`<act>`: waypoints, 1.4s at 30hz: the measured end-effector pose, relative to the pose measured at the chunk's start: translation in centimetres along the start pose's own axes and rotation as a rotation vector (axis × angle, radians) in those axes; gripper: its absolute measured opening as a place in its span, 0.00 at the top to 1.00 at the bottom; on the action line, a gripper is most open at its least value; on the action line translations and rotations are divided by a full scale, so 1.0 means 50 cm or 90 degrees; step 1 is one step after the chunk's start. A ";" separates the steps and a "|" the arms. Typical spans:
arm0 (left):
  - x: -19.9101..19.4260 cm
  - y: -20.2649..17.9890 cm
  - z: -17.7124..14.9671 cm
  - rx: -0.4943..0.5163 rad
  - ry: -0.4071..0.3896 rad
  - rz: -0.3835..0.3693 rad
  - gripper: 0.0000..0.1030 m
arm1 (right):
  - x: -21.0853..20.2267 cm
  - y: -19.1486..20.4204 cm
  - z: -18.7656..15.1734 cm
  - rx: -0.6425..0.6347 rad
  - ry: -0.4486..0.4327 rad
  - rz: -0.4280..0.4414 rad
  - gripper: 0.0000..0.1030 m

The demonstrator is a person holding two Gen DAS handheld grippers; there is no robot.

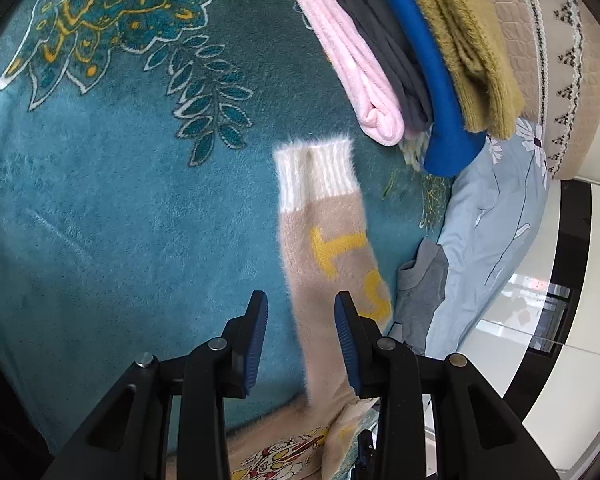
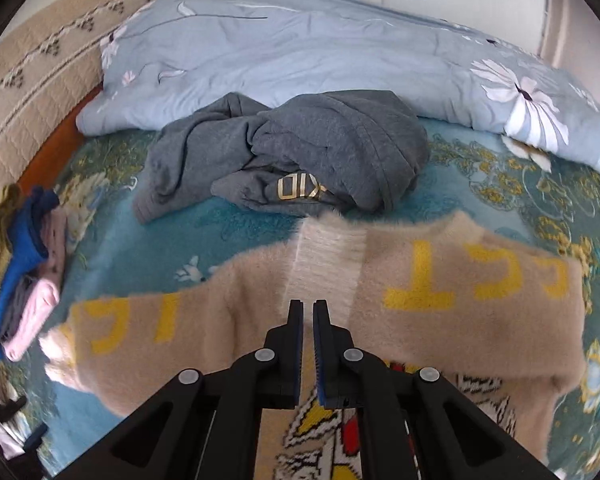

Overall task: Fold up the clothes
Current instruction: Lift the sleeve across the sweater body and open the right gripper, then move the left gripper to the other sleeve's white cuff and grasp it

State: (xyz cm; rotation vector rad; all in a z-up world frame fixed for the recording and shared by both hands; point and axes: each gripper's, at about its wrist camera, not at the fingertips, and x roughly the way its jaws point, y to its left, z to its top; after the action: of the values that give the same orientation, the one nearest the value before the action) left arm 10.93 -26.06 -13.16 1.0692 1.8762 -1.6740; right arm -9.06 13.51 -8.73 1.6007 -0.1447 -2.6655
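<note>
Tongs first: left gripper (image 1: 301,300) spread above the sleeve, right gripper (image 2: 308,308) nearly pressed together, whether pinching unclear. Fuzzy beige sweater (image 2: 440,320) sprawls on the teal blanket (image 1: 120,220): soft, light, floppy; grab the ribbed white cuff (image 1: 316,172). Beyond, a crumpled grey sweatshirt (image 2: 300,152).

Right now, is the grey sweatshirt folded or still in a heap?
Heap. The grey sweatshirt lies crumpled on the teal blanket, unlike the folded stack.
</note>
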 end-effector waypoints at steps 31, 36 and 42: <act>0.059 -0.022 -0.018 0.035 0.033 0.040 0.66 | 0.056 -0.005 0.006 -0.181 0.022 -0.090 0.81; 0.066 -0.023 -0.021 0.034 0.035 0.043 0.66 | -0.020 -0.040 0.021 -0.124 -0.015 0.013 0.81; 0.069 -0.023 -0.020 0.027 0.033 0.041 0.66 | -0.017 0.032 -0.010 -0.149 0.001 0.082 0.81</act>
State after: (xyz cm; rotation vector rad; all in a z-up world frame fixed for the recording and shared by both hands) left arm 8.10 -24.12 -14.78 1.1886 1.8258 -1.6722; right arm -8.26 11.93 -8.08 1.4700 0.0601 -2.4791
